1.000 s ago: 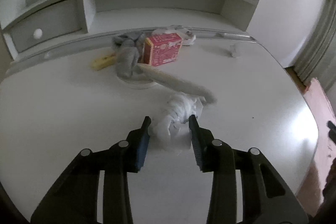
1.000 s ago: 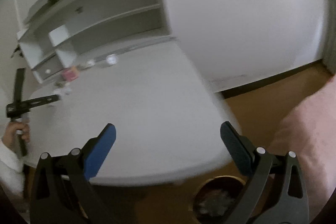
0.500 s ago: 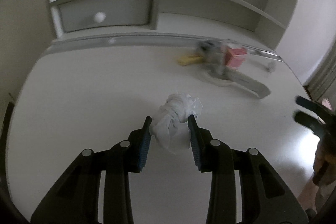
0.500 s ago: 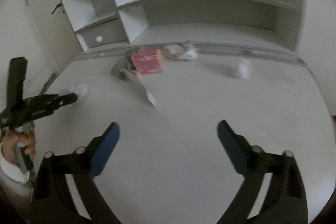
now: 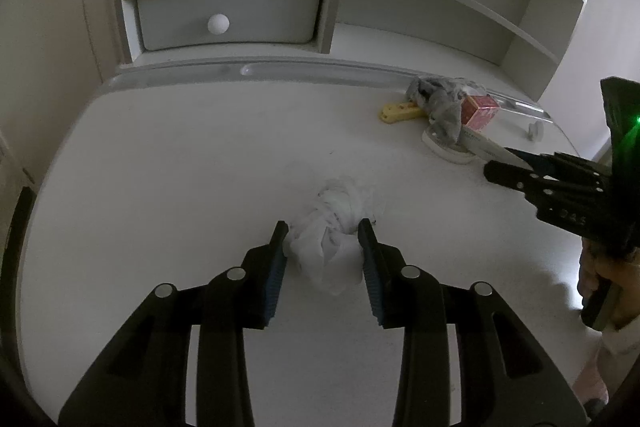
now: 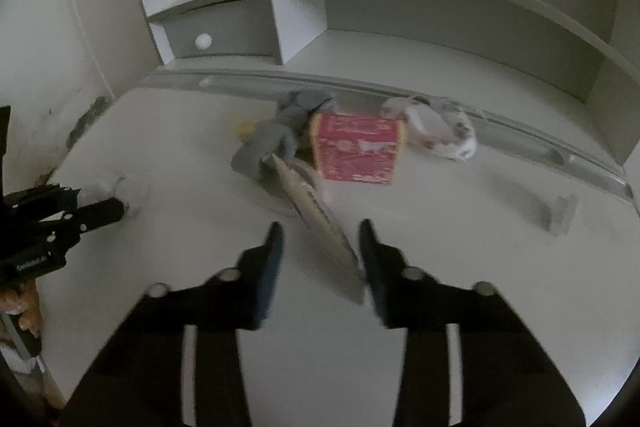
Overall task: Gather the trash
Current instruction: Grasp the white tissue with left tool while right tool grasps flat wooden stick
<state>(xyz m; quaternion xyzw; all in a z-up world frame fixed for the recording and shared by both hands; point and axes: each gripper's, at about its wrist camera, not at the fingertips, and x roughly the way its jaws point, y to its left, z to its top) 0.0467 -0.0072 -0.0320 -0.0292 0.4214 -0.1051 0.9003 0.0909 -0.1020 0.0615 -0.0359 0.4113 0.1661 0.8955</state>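
My left gripper (image 5: 322, 227) is shut on a crumpled white tissue wad (image 5: 334, 223) over the white desk (image 5: 160, 163). My right gripper (image 6: 320, 229) stands around the near end of a long flat tan wrapper (image 6: 316, 215); the wrapper lies against the right finger with a gap on the left, and the view is blurred. Behind it are a red carton (image 6: 356, 153), a grey cloth (image 6: 272, 139), a yellow piece (image 5: 400, 111) and a crumpled white wrapper (image 6: 440, 129). The right gripper also shows in the left wrist view (image 5: 496, 171).
A white shelf unit with a knobbed drawer (image 5: 224, 17) stands at the desk's back. A raised rail (image 6: 520, 143) runs along the back edge. A small grey scrap (image 6: 560, 213) lies at the right. A round white dish (image 5: 448, 147) sits under the cloth.
The right gripper swung from the desk's edge to the trash pile and narrowed around the wrapper's end. The left gripper stayed closed on the tissue and moved left, away from the pile.
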